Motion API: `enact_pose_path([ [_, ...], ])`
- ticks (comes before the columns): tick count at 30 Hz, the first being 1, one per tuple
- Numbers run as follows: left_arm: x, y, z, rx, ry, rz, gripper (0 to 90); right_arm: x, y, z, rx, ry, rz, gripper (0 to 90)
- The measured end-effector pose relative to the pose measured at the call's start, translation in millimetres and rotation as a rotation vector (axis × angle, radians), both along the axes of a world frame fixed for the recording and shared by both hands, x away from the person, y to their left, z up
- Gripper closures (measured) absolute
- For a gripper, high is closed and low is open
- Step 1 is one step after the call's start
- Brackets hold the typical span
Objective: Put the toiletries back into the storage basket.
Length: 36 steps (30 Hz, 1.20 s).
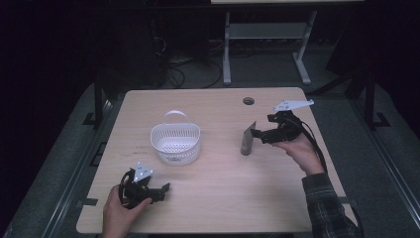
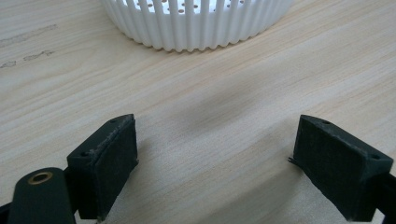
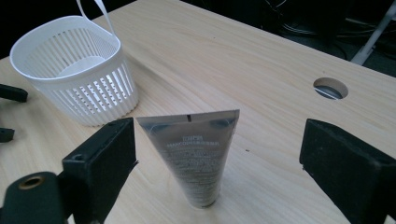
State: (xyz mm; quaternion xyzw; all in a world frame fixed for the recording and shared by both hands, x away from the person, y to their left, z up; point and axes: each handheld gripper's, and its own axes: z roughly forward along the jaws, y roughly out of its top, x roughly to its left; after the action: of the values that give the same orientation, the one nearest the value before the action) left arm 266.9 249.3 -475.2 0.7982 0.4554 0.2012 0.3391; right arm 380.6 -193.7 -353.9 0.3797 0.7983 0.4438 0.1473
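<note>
A grey squeeze tube (image 1: 246,140) (image 3: 196,154) stands upright on its cap on the wooden table (image 1: 218,198), right of the middle. My right gripper (image 1: 257,133) (image 3: 219,158) is open, a pad on either side of the tube's flat crimped top. The left pad sits close to the crimp's corner, the right pad well clear of it. A white slotted basket (image 1: 176,143) (image 3: 74,70) (image 2: 196,21) with a thin handle stands left of the middle. My left gripper (image 1: 166,188) (image 2: 215,163) rests open near the front left edge, pointing toward the basket, with bare wood between its pads.
A round cable hole (image 1: 248,101) (image 3: 330,88) lies in the tabletop behind the tube. Beyond the far edge stand a white desk frame (image 1: 267,44) and loose cables on the dark floor.
</note>
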Motion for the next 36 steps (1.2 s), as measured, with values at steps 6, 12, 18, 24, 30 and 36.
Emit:
enact_pose_path([
  [6, 0.0, 0.1, 0.1, 0.002, 0.001, -0.002, 12.6, 6.4, 8.8, 0.6, -0.013, 0.009, 0.019, 8.3],
  [12, -0.1, 0.0, 0.0, 0.0, 0.002, -0.001, 12.6, 12.5, 18.7, -4.7, -0.015, 0.018, 0.038, 8.3],
  [18, -0.1, 0.0, 0.1, 0.0, 0.002, -0.001, 12.5, 17.1, 25.5, -10.7, -0.022, 0.04, 0.043, 8.2],
  [24, -0.1, 0.0, 0.1, 0.0, 0.002, -0.001, 12.6, 21.8, 29.6, -15.7, -0.025, 0.066, 0.053, 8.3],
  [30, -0.1, 0.0, 0.0, 0.0, 0.002, -0.001, 12.6, 24.9, 34.3, -20.9, -0.045, 0.075, 0.051, 8.2],
  [36, -0.1, 0.0, 0.1, 0.0, 0.002, -0.001, 12.6, 26.2, 37.9, -23.8, -0.056, 0.073, 0.051, 13.8],
])
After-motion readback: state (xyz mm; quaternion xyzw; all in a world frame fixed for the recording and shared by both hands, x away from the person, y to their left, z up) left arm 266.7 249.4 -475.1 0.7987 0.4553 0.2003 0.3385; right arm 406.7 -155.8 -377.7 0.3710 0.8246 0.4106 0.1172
